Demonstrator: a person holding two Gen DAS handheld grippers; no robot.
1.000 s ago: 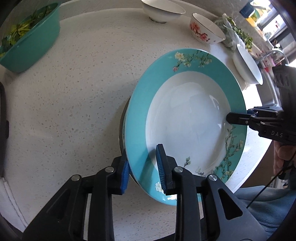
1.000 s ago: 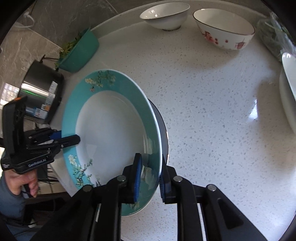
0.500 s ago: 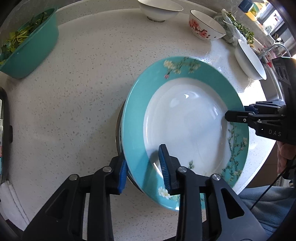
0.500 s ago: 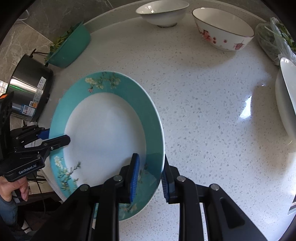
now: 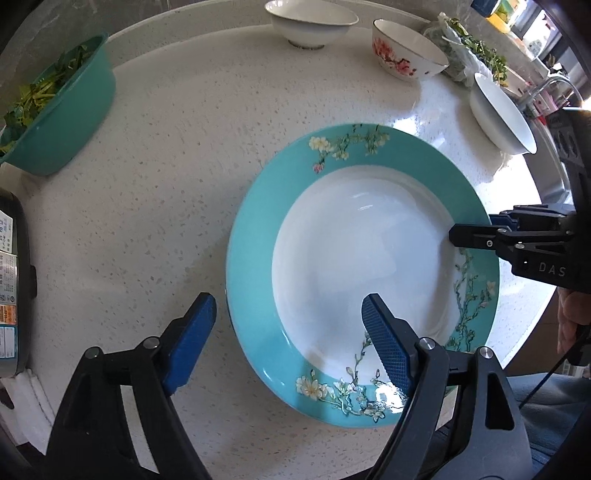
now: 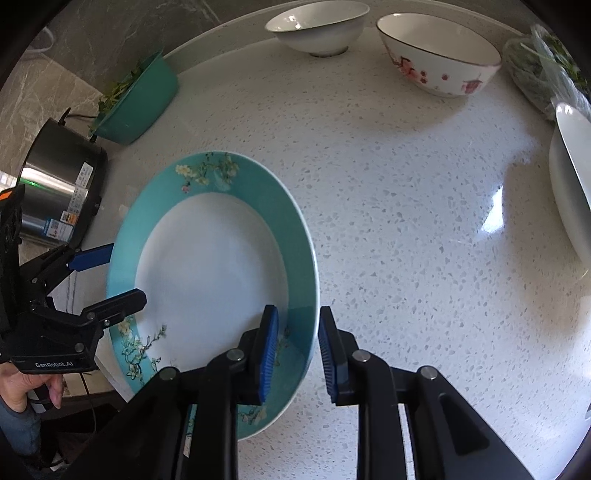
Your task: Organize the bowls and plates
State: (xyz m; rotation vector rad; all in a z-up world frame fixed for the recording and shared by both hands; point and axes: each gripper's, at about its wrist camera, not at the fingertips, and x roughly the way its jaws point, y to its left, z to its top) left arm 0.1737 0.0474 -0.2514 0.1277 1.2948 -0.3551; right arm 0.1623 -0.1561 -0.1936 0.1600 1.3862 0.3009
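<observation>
On a speckled white countertop (image 5: 177, 192), at far left, a steel cooker (image 6: 59, 195) stands by a teal basin of greens (image 5: 62, 118). Beside them, the left gripper (image 5: 288, 332) has just been opening: its blue pads (image 5: 190, 332) now stand wide apart on either side of the near rim of a turquoise-rimmed floral plate (image 5: 258, 236), neither one pressing it. The plate lies flat at the counter's front edge. At its opposite rim, the right gripper (image 6: 295, 350) has its jaws narrowly parted with the rim between them; whether the pads actually pinch it cannot be told. Along the back sit a plain white bowl (image 6: 317, 27) and a red-flowered bowl (image 6: 439, 55), then bagged greens (image 6: 543, 66) and another white bowl (image 5: 502, 114) at far right.
</observation>
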